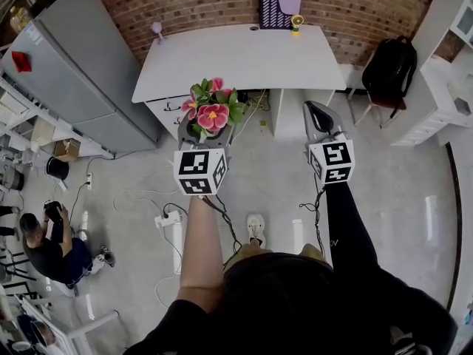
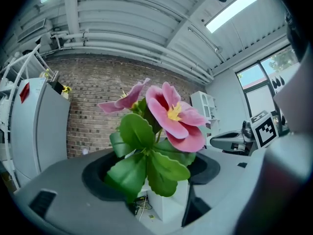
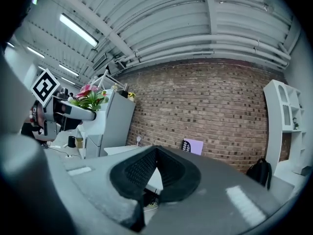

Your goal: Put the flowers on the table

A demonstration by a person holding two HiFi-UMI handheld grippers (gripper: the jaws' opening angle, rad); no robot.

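A white pot [image 2: 168, 202] of pink flowers [image 1: 213, 114] with green leaves sits between the wide-set jaws of my left gripper [image 1: 204, 130], which is shut on the pot. In the left gripper view the flowers [image 2: 172, 117] fill the middle and the pot stands upright between the dark pads. The white table [image 1: 236, 59] lies ahead of both grippers against the brick wall, and the pot hangs in the air short of its front edge. My right gripper [image 1: 316, 114] is held level beside the left one, shut and holding nothing; its pads [image 3: 146, 168] meet at the tip.
On the table's far edge stand a purple holder [image 1: 279, 6], a small yellow fan [image 1: 297, 23] and a small lamp [image 1: 157, 28]. A grey cabinet [image 1: 81, 72] stands left; a black backpack [image 1: 389, 69] on a chair right. Cables and a power strip [image 1: 168, 217] lie on the floor. A person [image 1: 44, 250] sits at lower left.
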